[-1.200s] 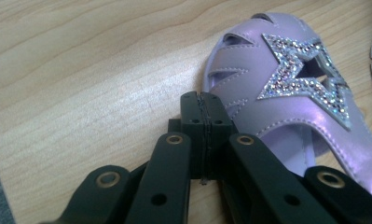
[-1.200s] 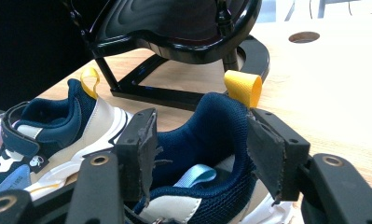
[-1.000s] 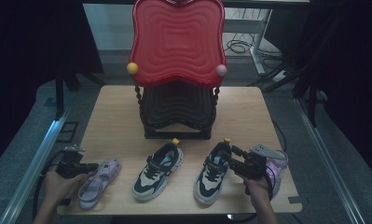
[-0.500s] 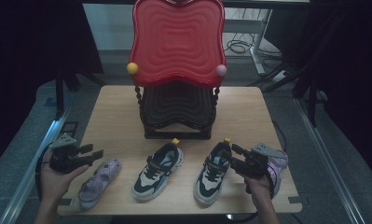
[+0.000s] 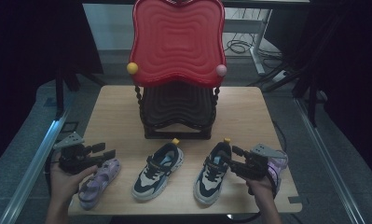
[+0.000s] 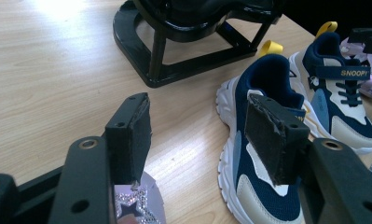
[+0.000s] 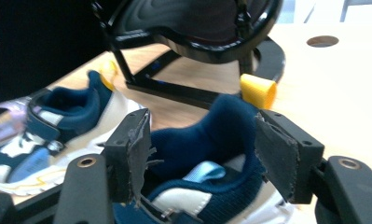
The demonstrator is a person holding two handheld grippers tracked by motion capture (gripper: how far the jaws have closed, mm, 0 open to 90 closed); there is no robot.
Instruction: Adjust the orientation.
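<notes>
My left gripper [image 5: 105,150] hovers open above the heel of a purple sandal [image 5: 97,179] at the table's front left; its jaws have just been opening and nothing is between them. In the left gripper view [image 6: 202,135] the sandal's glitter star [image 6: 137,205] lies under the pads. Two navy-and-white sneakers [image 5: 158,170] [image 5: 214,172] stand side by side at the front. My right gripper [image 5: 230,156] is at the right sneaker's heel. Its jaws [image 7: 207,154] have just been opening and straddle the navy collar [image 7: 211,130] without pressing on it.
A black stand [image 5: 176,109] carrying a red wavy panel [image 5: 176,42] fills the middle of the wooden table [image 5: 113,112]. A second purple shoe [image 5: 278,164] lies under my right hand near the table's right edge. Metal rails run along both sides.
My left gripper has let go of the purple sandal, opened, and risen up and to the left. The right hand has stayed at the sneaker's heel.
</notes>
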